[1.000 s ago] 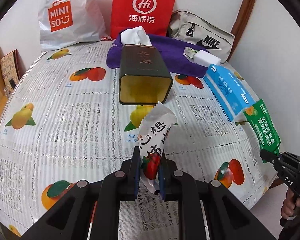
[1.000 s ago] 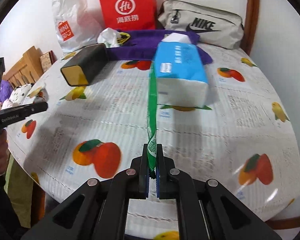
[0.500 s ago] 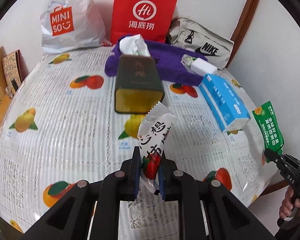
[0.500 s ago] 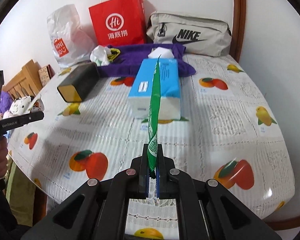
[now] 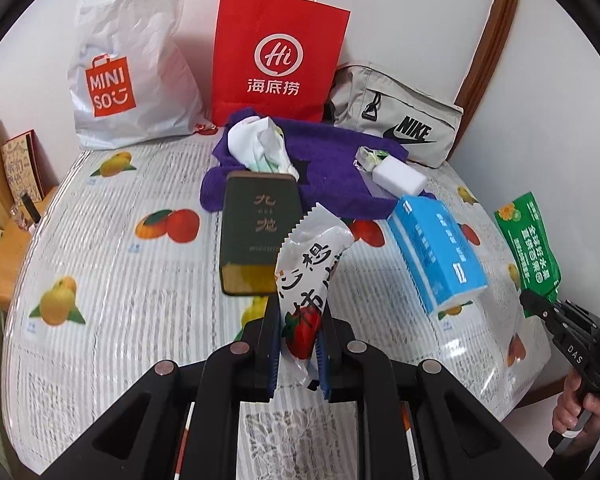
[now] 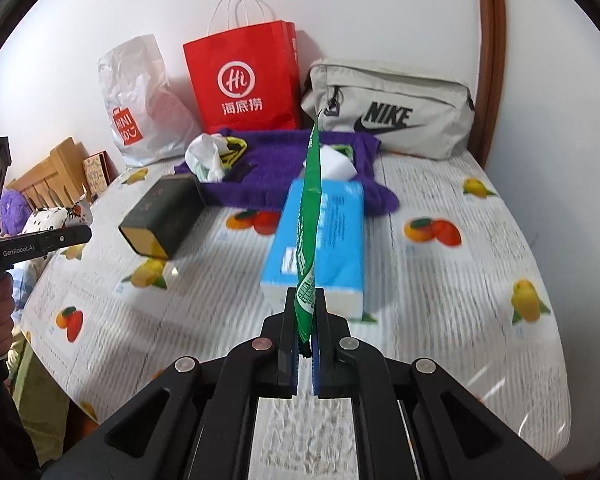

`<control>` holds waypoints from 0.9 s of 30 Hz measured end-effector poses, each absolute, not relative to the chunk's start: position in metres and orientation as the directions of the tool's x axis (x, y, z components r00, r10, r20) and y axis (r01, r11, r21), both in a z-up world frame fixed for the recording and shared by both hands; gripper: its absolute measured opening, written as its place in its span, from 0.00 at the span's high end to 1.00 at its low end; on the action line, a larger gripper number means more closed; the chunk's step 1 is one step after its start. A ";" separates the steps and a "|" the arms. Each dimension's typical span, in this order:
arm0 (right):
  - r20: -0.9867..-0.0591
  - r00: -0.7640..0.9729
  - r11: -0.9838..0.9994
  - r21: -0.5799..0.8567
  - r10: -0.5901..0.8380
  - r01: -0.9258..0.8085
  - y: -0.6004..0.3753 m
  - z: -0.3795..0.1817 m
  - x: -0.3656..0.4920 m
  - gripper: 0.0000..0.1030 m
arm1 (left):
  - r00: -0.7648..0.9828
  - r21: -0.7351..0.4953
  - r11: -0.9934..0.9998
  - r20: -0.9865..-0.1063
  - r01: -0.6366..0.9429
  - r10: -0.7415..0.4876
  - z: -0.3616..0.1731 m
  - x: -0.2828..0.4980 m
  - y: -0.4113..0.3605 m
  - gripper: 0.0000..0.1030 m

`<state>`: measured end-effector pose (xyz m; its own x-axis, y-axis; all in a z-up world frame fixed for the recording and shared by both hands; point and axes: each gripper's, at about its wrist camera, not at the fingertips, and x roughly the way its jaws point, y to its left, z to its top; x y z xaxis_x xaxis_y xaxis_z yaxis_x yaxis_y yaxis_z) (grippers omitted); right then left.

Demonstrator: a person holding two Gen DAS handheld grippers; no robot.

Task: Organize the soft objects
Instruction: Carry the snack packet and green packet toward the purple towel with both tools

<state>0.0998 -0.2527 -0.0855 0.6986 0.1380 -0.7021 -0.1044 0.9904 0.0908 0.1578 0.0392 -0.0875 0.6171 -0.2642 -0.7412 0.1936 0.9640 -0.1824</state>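
Observation:
My left gripper (image 5: 298, 354) is shut on a white snack packet with a strawberry print (image 5: 310, 276) and holds it upright above the table's front. My right gripper (image 6: 304, 344) is shut on a flat green packet (image 6: 310, 216), seen edge-on in the right wrist view and face-on at the right of the left wrist view (image 5: 530, 252). A dark green tin (image 5: 258, 236) lies on its side mid-table, open end toward me. A blue tissue pack (image 5: 436, 256) lies to its right. A purple cloth (image 5: 332, 176) lies behind them with a white crumpled item (image 5: 260, 146) and a white block (image 5: 398, 176) on it.
A white Miniso bag (image 5: 128, 64), a red paper bag (image 5: 278, 56) and a grey Nike pouch (image 5: 396, 124) stand along the wall at the back. The fruit-print tablecloth (image 5: 120, 280) covers the table. Wooden furniture (image 6: 56, 168) stands off the table's left.
Both grippers have pulled back and risen with their packets still held. The tin, tissue pack and bags now sit farther off in both views.

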 end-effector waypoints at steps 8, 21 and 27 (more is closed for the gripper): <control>-0.696 0.700 0.986 0.080 0.162 -0.148 -0.243 -0.069 0.135 0.95 | 0.629 -0.188 0.965 -0.731 0.184 -0.262 -0.076 0.180 0.039 0.86; -0.708 0.684 0.981 0.070 0.175 -0.178 -0.237 -0.065 0.200 0.95 | 0.622 -0.192 0.965 -0.737 0.182 -0.264 -0.070 0.230 0.033 0.86; -0.710 0.683 0.983 0.070 0.170 -0.172 -0.238 -0.068 0.235 0.95 | 0.616 -0.180 0.963 -0.742 0.201 -0.267 -0.070 0.262 0.026 0.86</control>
<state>0.2351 -0.2377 -0.0682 0.6831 0.1703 -0.7102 -0.1722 0.9826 0.0699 0.2618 0.0261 -0.0696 0.6157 -0.2666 -0.7415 0.2007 0.9631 -0.1795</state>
